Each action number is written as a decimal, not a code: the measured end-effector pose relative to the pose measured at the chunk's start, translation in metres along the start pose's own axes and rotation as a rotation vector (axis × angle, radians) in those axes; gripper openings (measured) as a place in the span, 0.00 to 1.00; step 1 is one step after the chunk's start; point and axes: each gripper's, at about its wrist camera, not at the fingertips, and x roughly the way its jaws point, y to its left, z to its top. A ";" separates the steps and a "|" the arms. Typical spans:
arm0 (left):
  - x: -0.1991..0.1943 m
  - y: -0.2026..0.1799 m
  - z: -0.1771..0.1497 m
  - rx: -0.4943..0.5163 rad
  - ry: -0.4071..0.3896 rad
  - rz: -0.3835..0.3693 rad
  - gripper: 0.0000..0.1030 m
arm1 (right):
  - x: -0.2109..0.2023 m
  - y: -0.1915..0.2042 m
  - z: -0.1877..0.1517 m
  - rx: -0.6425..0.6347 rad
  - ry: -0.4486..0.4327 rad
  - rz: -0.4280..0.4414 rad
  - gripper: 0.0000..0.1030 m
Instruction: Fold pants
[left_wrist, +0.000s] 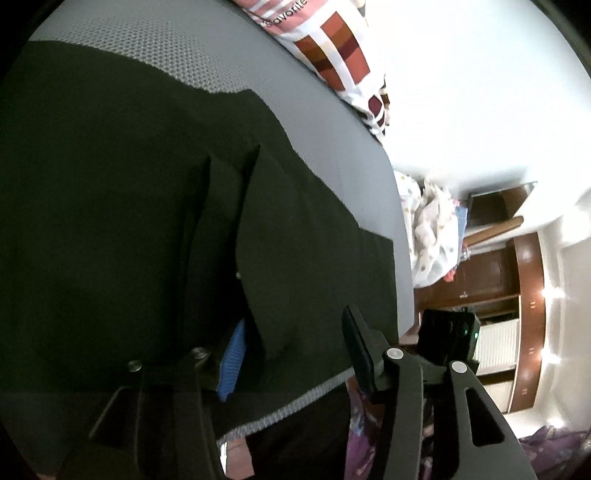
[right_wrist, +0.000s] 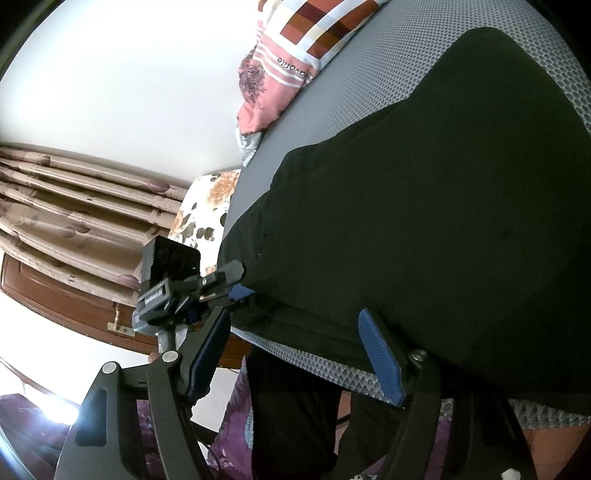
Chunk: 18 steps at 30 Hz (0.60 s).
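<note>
Black pants (left_wrist: 129, 184) lie spread on a grey mesh mattress (left_wrist: 177, 40). In the left wrist view my left gripper (left_wrist: 293, 321) is open at the near edge, with a raised fold of the pants between its blue pad (left_wrist: 231, 365) and the other finger. In the right wrist view the pants (right_wrist: 443, 203) fill the right side. My right gripper (right_wrist: 295, 314) stands open around their near hem at the mattress edge (right_wrist: 317, 363), its pads not pressing the cloth. The left gripper (right_wrist: 232, 280) shows there at the pants' left corner.
A striped pink and brown pillow (right_wrist: 295, 48) lies at the far end of the mattress. A floral cloth (right_wrist: 207, 206) and curtains (right_wrist: 74, 206) are to the left. White bedding (left_wrist: 432, 229) and wooden cabinets (left_wrist: 491, 273) stand beyond the mattress. Purple patterned fabric (left_wrist: 554, 446) lies below.
</note>
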 end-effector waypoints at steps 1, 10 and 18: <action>0.001 -0.004 0.000 0.026 -0.010 0.035 0.48 | 0.000 0.000 0.000 0.000 0.000 0.000 0.67; -0.005 -0.024 -0.017 0.107 -0.058 0.237 0.06 | 0.000 -0.001 0.000 0.004 0.009 0.006 0.68; -0.017 -0.011 -0.033 0.063 -0.068 0.262 0.06 | 0.006 0.000 0.000 0.013 0.033 0.027 0.68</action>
